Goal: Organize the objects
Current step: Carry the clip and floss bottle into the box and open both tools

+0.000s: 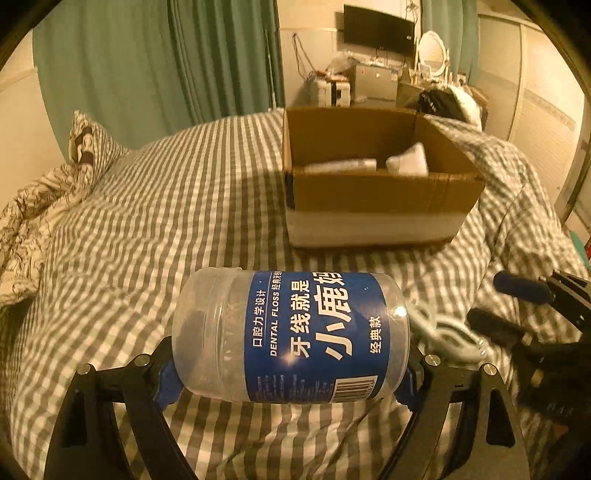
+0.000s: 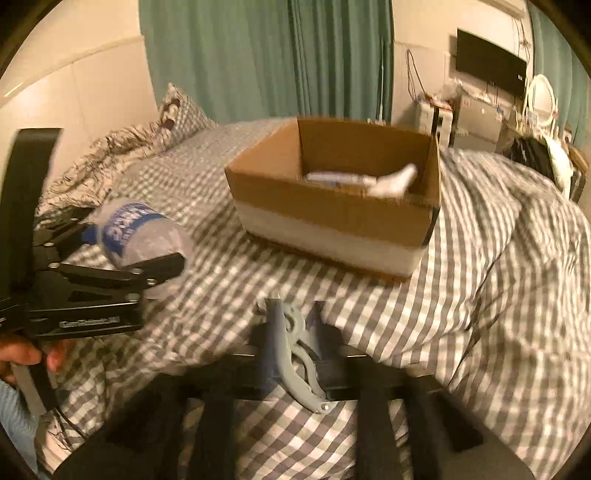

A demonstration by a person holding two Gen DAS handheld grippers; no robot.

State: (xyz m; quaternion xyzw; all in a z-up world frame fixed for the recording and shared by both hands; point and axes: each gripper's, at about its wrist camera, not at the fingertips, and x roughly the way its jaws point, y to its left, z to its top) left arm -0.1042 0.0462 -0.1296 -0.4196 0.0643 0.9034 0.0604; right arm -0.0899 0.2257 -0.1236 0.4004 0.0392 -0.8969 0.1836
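Observation:
My left gripper [image 1: 291,373] is shut on a clear dental floss jar [image 1: 291,336] with a blue label, held sideways above the checked bed cover. The jar also shows in the right wrist view [image 2: 136,232], held by the left gripper [image 2: 122,254]. My right gripper [image 2: 295,325] is shut on a grey plastic clip [image 2: 295,354], low over the bed. The clip [image 1: 447,332] and the right gripper [image 1: 506,306] show at the right of the left wrist view. An open cardboard box [image 1: 376,195] stands on the bed beyond both grippers, also in the right wrist view [image 2: 332,214].
Inside the box lie a white tube [image 1: 343,165] and a white object [image 1: 408,160]. A patterned pillow and crumpled blanket [image 1: 55,192] lie at the left. Green curtains [image 1: 159,62] hang behind the bed. A cluttered desk with a monitor [image 1: 376,27] stands at the back.

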